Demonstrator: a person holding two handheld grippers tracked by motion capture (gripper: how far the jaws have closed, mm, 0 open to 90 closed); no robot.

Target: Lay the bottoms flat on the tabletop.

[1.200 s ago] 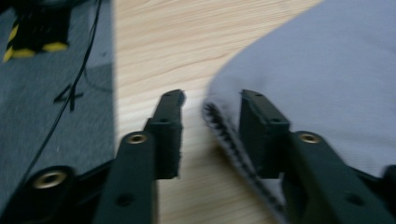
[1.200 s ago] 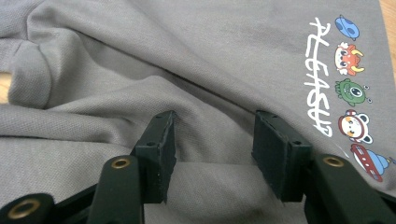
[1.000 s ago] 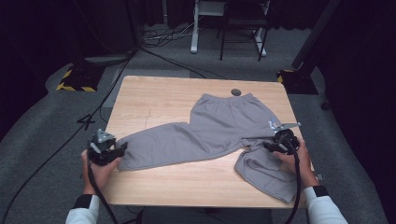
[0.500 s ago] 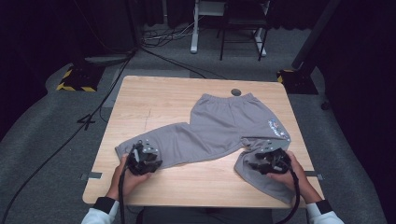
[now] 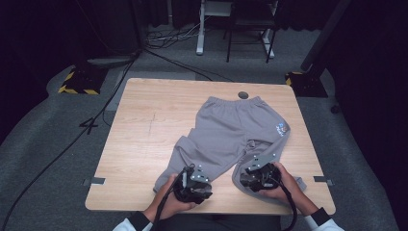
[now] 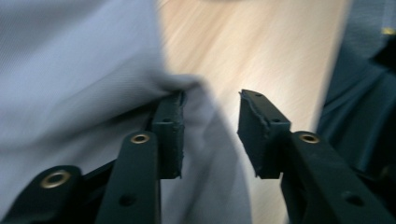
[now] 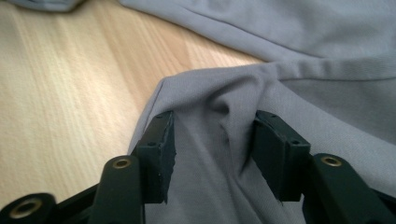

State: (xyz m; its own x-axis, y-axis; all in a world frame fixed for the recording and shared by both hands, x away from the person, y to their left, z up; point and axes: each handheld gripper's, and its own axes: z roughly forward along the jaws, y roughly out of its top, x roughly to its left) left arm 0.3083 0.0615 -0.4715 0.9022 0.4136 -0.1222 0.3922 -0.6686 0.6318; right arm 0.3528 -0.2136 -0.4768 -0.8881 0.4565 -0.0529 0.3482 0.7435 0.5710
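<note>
Both grippers have slid inward along the near edge since a sec ago, and the pant legs came w/ them, now pointing at the person. Grey sweatpants [image 5: 231, 134] lie mid table [image 5: 144, 120], waistband at the far side. Left gripper [image 5: 192, 185] jaws spread, cloth between them. Right gripper [image 5: 260, 177] jaws apart too, bunched fabric between.

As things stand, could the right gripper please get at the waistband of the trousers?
Probably not without moving: the right gripper sits at a leg end near the person, and the waistband lies across the trousers at the far end.
</note>
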